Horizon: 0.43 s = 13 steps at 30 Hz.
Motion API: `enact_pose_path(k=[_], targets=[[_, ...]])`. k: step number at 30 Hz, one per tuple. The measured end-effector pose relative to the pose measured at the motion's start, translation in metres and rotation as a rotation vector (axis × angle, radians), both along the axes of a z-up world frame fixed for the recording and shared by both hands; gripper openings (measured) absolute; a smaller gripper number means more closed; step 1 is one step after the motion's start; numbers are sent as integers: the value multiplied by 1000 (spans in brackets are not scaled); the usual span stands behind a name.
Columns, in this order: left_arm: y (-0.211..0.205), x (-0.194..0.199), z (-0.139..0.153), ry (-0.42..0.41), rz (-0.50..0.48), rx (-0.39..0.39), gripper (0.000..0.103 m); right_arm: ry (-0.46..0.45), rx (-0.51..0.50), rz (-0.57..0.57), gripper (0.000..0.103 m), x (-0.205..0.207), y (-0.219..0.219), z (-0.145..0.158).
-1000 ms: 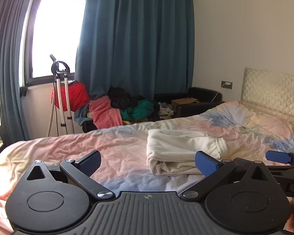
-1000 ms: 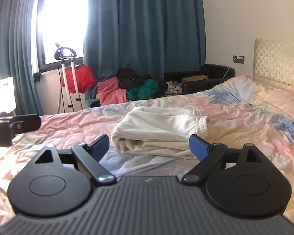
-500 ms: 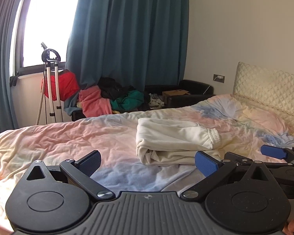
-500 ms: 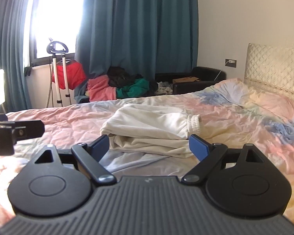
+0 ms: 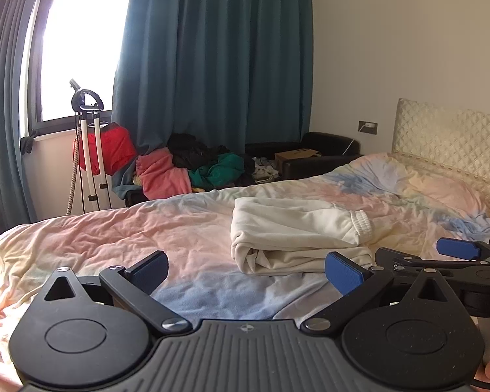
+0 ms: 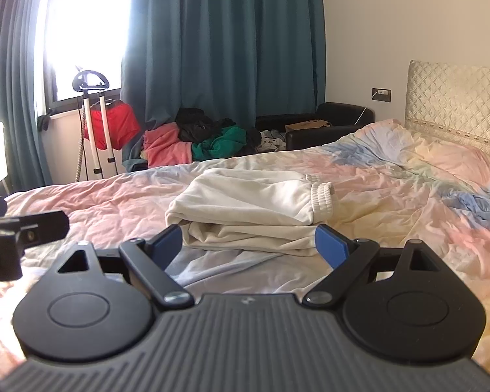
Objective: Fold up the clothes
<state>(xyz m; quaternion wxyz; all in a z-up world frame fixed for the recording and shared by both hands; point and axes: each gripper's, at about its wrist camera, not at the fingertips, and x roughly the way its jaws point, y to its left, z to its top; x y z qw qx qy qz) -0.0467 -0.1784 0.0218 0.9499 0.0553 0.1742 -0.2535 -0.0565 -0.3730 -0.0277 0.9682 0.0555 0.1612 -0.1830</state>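
A cream garment (image 5: 297, 233), folded into a thick rectangle with a ribbed cuff at its right end, lies on the pastel bedspread (image 5: 179, 228). It also shows in the right wrist view (image 6: 251, 209). My left gripper (image 5: 246, 269) is open and empty, hovering above the bed to the front left of the garment. My right gripper (image 6: 248, 243) is open and empty, just in front of the garment's near edge. The right gripper also shows in the left wrist view (image 5: 441, 258), at the right edge.
A quilted headboard (image 5: 450, 143) stands at the right. Beyond the bed are a heap of clothes (image 5: 192, 170), a black sofa (image 5: 320, 153), a white garment steamer stand (image 5: 91, 150) with a red item, and teal curtains (image 5: 212, 65). The left gripper shows at the right wrist view's left edge (image 6: 19, 232).
Both views shifted slightly, left then back. The garment stays folded on the bed. Both grippers stay open and empty.
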Motion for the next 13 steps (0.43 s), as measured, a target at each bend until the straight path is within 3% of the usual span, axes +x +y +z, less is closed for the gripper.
enact_pose_path(k=[13], targets=[[8, 3, 0, 0, 22, 6, 103, 12, 6, -3, 90, 2, 0, -1]])
